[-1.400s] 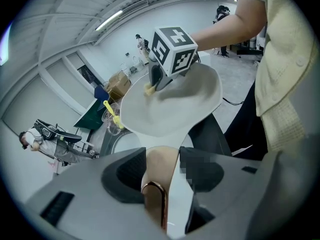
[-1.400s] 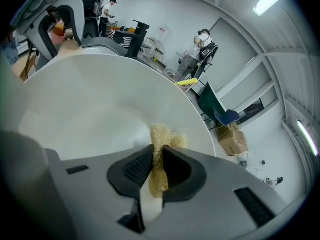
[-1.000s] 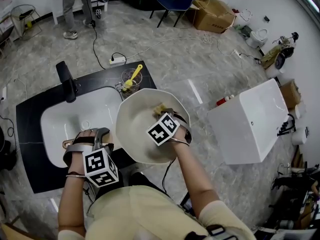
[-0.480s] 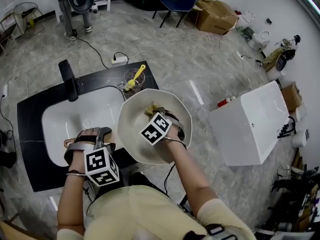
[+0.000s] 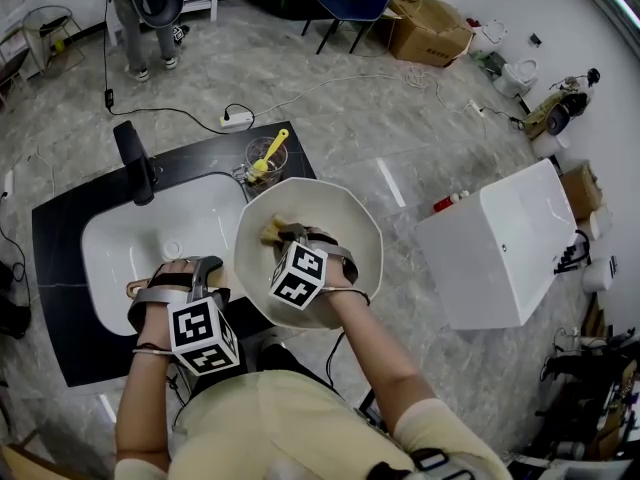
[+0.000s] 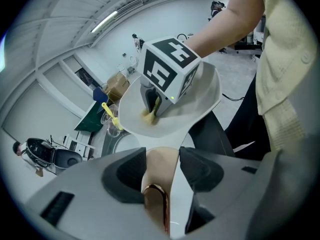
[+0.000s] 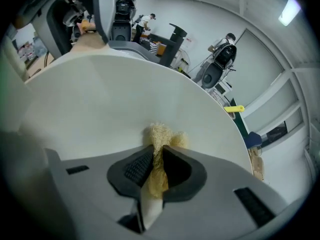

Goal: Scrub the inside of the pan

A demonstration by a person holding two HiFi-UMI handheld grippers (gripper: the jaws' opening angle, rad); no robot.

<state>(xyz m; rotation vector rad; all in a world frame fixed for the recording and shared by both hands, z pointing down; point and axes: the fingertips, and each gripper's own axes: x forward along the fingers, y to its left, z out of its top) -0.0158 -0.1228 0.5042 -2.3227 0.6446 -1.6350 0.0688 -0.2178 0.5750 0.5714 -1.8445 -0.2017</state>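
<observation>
Black counter (image 5: 60, 268) with white sink (image 5: 130, 258); cream pan (image 5: 345, 218) held over counter's right end, just beside sink. Left gripper (image 6: 162, 159) clamped on pan handle (image 6: 156, 204). Right gripper (image 7: 159, 165) pinches 1 yellow scrub pad (image 7: 161, 134), pressed on pan's inside.

A makeshift lab or workshop: freestanding sink counter (image 5: 60, 243), cardboard boxes (image 5: 432, 30), floor power strip (image 5: 236, 120).

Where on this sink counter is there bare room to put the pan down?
The white sink basin is bare in front of the black faucet. The black countertop strip left of it is free too. Crowded: the far right corner, with a glass cup holding a yellow brush, beside the white pan.
</observation>
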